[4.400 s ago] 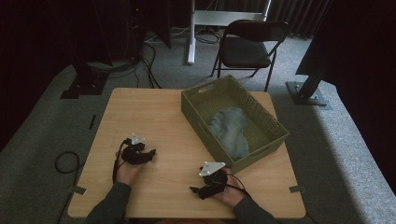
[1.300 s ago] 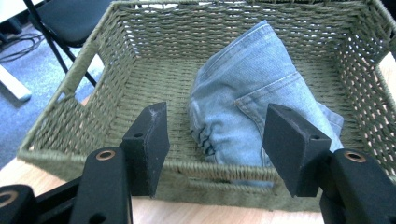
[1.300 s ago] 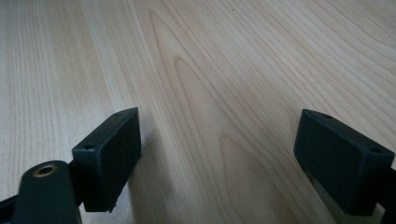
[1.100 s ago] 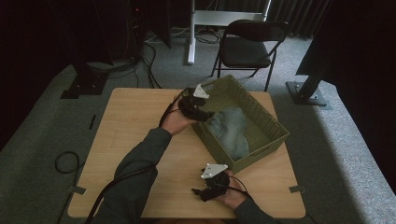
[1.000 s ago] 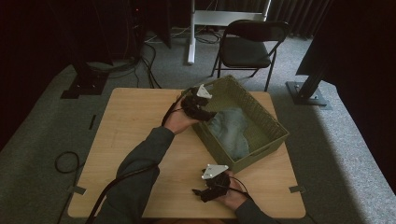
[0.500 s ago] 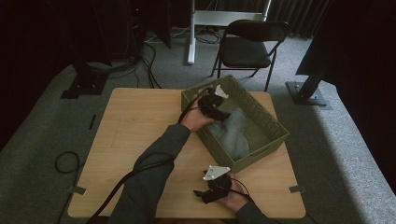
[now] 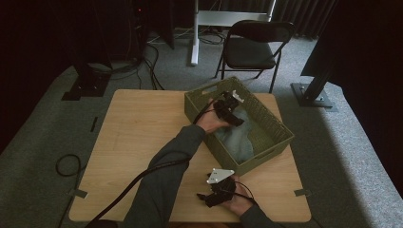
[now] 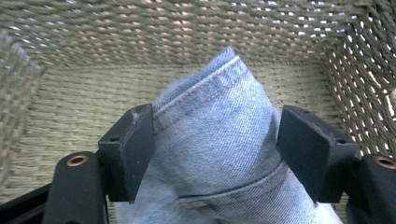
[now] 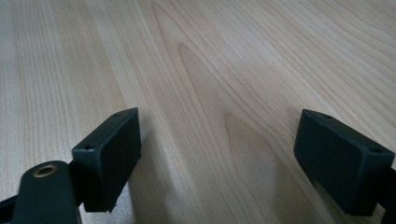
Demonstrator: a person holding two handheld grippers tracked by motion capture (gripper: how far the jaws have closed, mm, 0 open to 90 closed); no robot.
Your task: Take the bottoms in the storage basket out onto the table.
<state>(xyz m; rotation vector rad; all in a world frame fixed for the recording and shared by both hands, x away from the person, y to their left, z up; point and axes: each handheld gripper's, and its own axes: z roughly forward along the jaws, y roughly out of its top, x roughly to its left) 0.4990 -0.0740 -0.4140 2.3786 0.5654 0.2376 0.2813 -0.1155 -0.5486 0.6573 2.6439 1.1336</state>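
On grey carpet, with a chair (image 7: 254, 45) behind, stands a wooden table (image 7: 138, 137). Jeans (image 7: 237, 135) lie in its green basket (image 7: 280, 130), long axis along the basket. Left gripper (image 7: 234, 114) straddles them, jaws just widened, left pad touching the denim. Right gripper (image 7: 205, 197) gapes empty.

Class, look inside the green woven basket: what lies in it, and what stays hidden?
Inside the green woven basket lies a light-blue denim garment, the open left gripper straddling a fold. Whatever lies beneath the denim is covered.
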